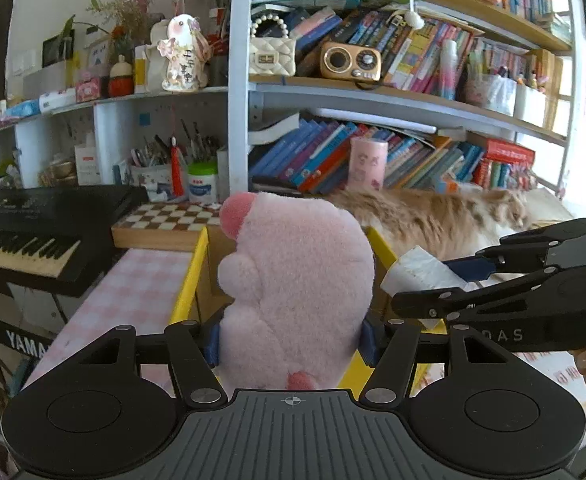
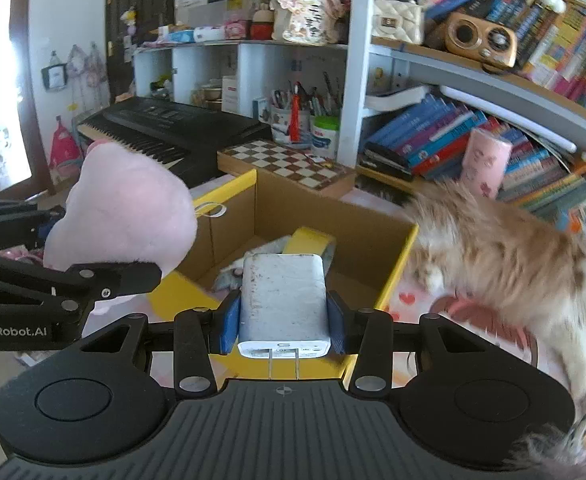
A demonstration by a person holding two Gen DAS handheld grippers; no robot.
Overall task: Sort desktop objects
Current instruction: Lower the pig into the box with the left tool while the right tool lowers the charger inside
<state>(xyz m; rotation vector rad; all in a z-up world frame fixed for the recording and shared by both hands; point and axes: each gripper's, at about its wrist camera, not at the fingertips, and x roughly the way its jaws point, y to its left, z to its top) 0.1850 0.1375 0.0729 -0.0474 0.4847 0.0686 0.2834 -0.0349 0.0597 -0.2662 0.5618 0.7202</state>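
Pink plush toy with a darker pink snout (image 1: 293,280) sits upright between the blue pads of the left gripper (image 1: 289,340), clenched at its lower body, raised above the open cardboard box with yellow flaps (image 2: 333,216). The right gripper (image 2: 283,320) is clamped on a scuffed white plug-in charger block (image 2: 283,292), its two metal prongs pointing back toward the camera, also held over the box. In the left view the right gripper enters from the right edge with the charger's white end sticking out toward the toy. Inside the box lie a few loose items too unclear to name. A long-haired orange and white cat (image 2: 513,252) stands just beside the box's right side on the pink checked tablecloth (image 1: 133,280). A wooden chessboard (image 2: 289,160) lies beyond the box, with a black electronic keyboard (image 2: 173,124) to its left
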